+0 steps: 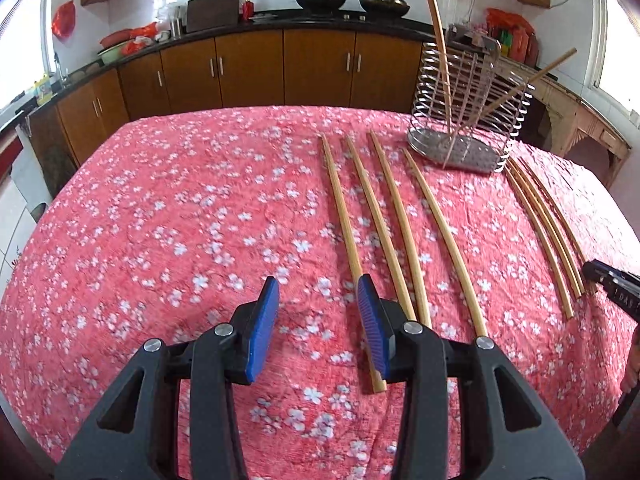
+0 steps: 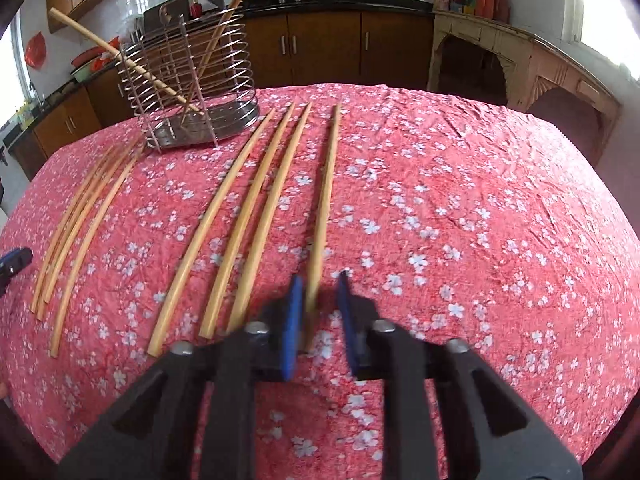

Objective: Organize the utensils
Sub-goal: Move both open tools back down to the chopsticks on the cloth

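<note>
Right wrist | right tool (image 2: 320, 312) jaws apart astride chopstick (image 2: 326, 184) | tablecloth (image 2: 460, 220)

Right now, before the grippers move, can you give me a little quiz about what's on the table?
1. How many chopsticks stand in the wire holder?
2. True or false: the tablecloth is plain blue.
3. Where do the loose chopsticks lie? A) in a bowl B) flat on the tablecloth C) on the floor

Key:
1. Two, both leaning.
2. False. It is red with white flowers.
3. B.
</note>
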{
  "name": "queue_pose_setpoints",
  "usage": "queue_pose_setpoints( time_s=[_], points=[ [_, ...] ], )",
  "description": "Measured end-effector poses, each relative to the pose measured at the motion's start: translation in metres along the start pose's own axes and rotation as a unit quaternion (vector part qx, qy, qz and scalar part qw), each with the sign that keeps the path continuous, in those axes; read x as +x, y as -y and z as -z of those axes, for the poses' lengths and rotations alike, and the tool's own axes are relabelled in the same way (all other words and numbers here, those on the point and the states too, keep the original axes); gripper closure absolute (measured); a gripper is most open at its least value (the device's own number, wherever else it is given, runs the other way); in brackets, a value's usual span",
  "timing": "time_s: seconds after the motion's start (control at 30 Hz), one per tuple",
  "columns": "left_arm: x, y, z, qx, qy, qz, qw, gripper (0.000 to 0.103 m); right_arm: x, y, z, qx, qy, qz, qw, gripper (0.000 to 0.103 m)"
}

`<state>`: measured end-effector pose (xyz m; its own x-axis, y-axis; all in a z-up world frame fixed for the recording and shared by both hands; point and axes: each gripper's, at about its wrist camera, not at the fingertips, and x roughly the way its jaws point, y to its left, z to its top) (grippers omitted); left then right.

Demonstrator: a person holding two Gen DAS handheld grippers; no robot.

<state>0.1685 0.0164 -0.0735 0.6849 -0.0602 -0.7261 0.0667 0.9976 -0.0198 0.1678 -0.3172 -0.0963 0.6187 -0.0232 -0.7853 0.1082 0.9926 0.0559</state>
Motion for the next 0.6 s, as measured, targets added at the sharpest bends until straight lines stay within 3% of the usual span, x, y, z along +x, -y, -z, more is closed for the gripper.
queue_pose_setpoints(
  time_s=[0.1, 0.27, 0.37, 0.47, 0.6],
  points=[
    [0.002, 0.005, 0.003, 0.005, -0.004, 0.007, 1.0, 0.061, 0.001, 0.012, -0.004, 0.032, -0.004, -0.007, 0.999, 0.095],
    [0.009, 0.012, 0.008, 0.015, -0.019, 0.006, 0.9997, 0.061, 0.001, 0.014, -0.004, 0.032, 0.001, -0.001, 1.0, 0.095],
    [0.012, 0.016, 0.01, 0.022, -0.021, 0.002, 0.9995, 0.068, 0.0, 0.013, -0.005, 0.029, 0.001, 0.001, 1.0, 0.095],
    [0.012, 0.021, 0.01, 0.033, -0.02, -0.005, 0.9993, 0.08, 0.0, 0.014, -0.005, 0.03, 0.002, 0.0, 1.0, 0.094],
    [0.014, 0.022, 0.009, 0.027, -0.023, -0.009, 0.9993, 0.082, 0.001, 0.012, -0.004, 0.031, 0.003, 0.0, 1.0, 0.094]
  ],
)
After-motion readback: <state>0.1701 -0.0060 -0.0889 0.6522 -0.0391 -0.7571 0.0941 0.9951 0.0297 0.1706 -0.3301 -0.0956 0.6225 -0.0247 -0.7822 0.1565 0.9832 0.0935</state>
